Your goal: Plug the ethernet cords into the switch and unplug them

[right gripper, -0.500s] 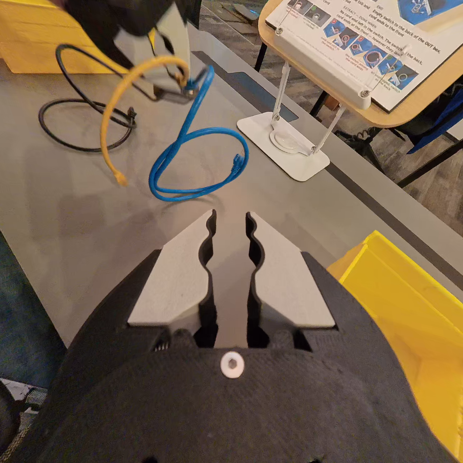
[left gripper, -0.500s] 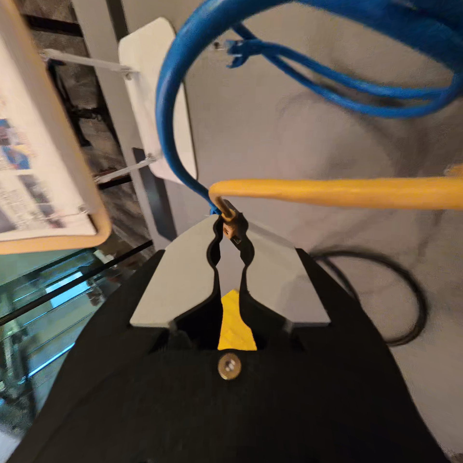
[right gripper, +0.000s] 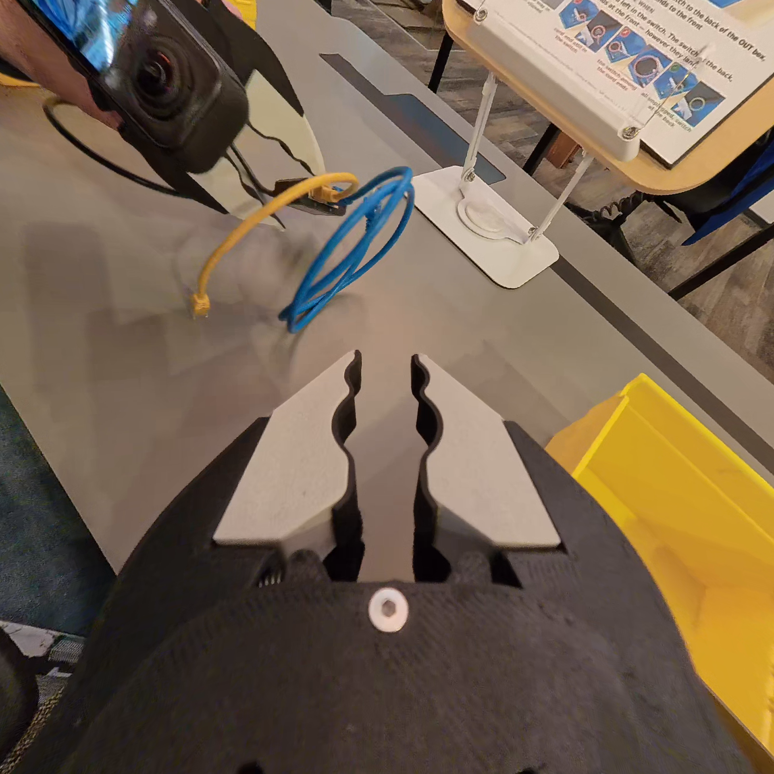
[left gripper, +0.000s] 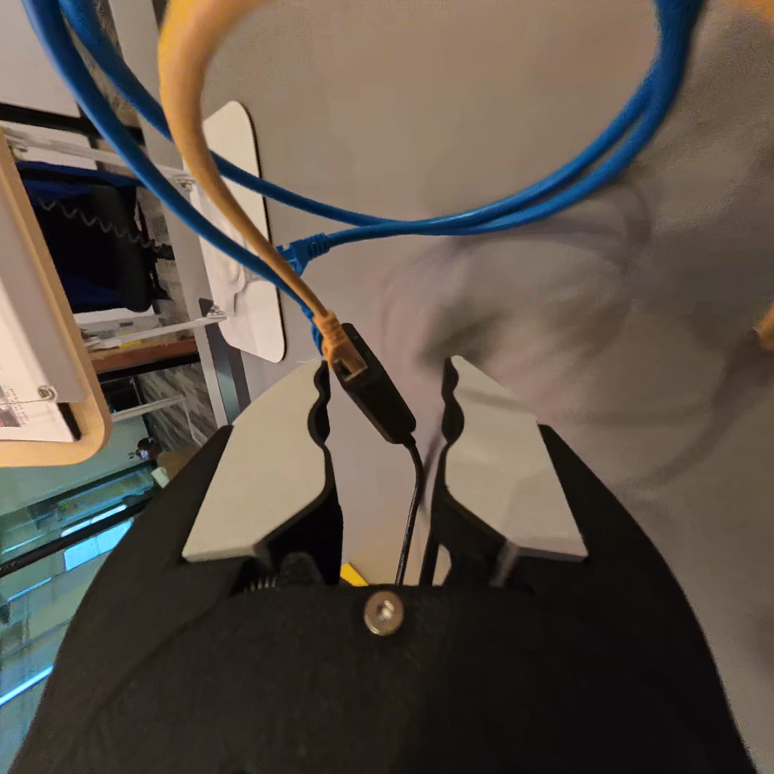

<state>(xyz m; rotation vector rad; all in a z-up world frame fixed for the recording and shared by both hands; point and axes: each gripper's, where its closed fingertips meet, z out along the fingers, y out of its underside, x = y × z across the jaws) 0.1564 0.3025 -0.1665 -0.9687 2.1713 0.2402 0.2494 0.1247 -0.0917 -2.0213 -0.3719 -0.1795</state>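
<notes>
The small black switch (left gripper: 377,393) lies slanted between my left gripper's (left gripper: 385,362) spread fingers, apart from both. A yellow ethernet cord (left gripper: 188,125) and a blue ethernet cord (left gripper: 544,201) are plugged into its far end. The blue cord's free plug (left gripper: 301,251) hangs close by. In the right wrist view the left gripper (right gripper: 299,197) hovers over the switch (right gripper: 318,205) just above the table. The yellow cord (right gripper: 251,226) arcs down to its free plug (right gripper: 200,303), and the blue cord (right gripper: 356,251) stands in a loop. My right gripper (right gripper: 386,356) is open and empty, well short of them.
A thin black cable (right gripper: 83,146) runs from the switch across the grey table (right gripper: 125,377). A white stand base (right gripper: 494,238) holds an instruction board (right gripper: 628,83) at the far right. A yellow bin (right gripper: 670,523) sits at the near right. Left tips to right tips: about 20 cm.
My left gripper was shut on the switch and has opened, letting it go. It has come lower and nearer the table. The cords have swung. My right gripper has not changed.
</notes>
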